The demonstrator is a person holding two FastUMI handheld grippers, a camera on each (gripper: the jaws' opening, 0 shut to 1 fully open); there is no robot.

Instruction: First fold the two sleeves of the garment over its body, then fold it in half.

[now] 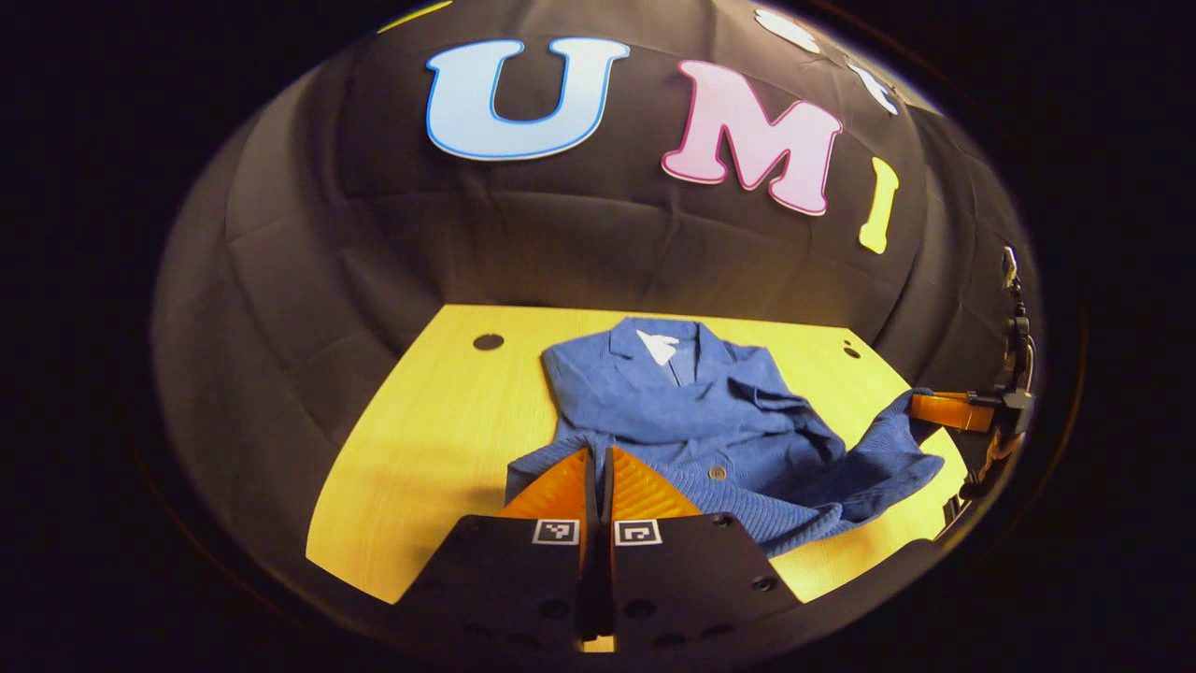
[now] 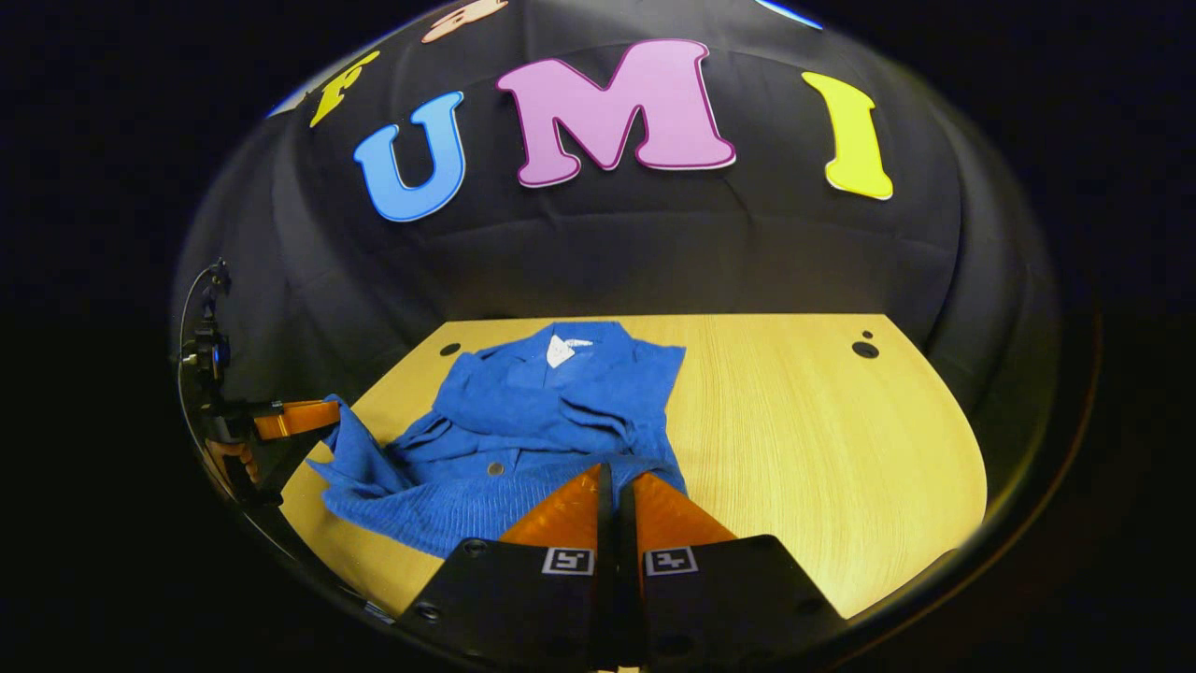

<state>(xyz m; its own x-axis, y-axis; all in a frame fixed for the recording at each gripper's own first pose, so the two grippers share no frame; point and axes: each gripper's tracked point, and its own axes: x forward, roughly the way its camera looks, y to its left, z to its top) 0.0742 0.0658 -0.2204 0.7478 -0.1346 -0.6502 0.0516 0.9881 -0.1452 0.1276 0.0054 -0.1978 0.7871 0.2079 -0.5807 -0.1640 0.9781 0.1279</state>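
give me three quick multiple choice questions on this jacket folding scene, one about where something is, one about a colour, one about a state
1. Where does the white label sit on the garment?
A. at the collar, toward the booth's wall
B. on the hem by the grippers
C. on a sleeve cuff

2. What colour is the garment?
A. red
B. blue
C. grey

3. How do the fingers of the left gripper stand?
A. spread wide
B. closed together at the garment's near edge
C. one finger missing

Answers: 1 A, the label lies inside the neck opening at the far end. 2 B, the cloth is blue in both views, on a yellow wooden table. 3 B, the orange fingers meet with cloth at their tips.
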